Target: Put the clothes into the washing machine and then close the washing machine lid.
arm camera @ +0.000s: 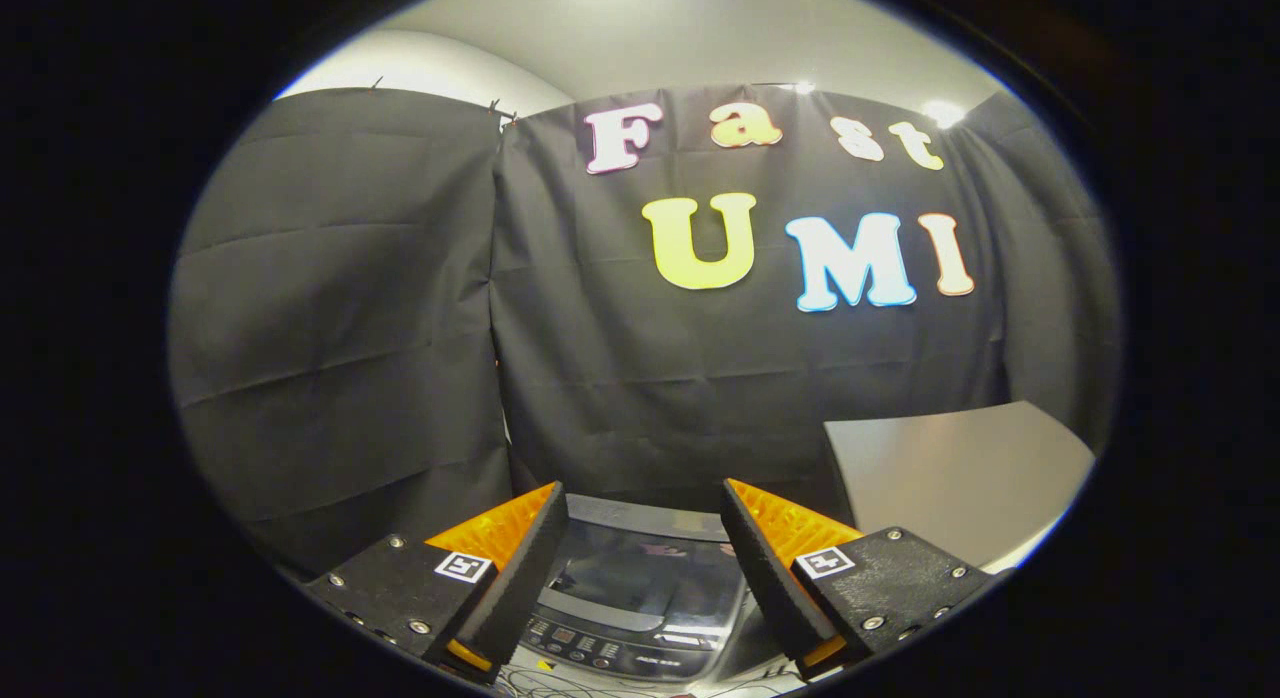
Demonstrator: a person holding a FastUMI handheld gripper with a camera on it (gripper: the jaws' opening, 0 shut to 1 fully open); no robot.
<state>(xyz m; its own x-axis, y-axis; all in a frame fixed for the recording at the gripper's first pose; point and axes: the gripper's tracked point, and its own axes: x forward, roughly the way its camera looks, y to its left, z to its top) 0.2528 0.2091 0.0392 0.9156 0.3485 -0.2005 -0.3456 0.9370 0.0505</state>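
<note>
The grey top-loading washing machine [640,598] is seen low down, between and just beyond the two fingers, with its dark glossy glass lid [640,573] lying flat and shut over the tub. A strip of buttons, the control panel [610,653], is picked out along the near edge of the machine, and a few thin cables [560,683] are glimpsed just in front of it. No clothes can be made out; whether they are already inside cannot be told through the reflections on the lid. Nothing is held by the gripper [640,518]: the jaws are spread wide apart, with only the machine's top seen in the gap. The gripper is held above the machine, pointed more at the black cloth wall [400,328] than down at the lid. To the right, beyond the right finger, a pale grey flat desk [950,468] is seen, bare on the part shown. With the lid down and the jaws free, the task is judged either finished or not yet begun; the pictures do not settle which.
</note>
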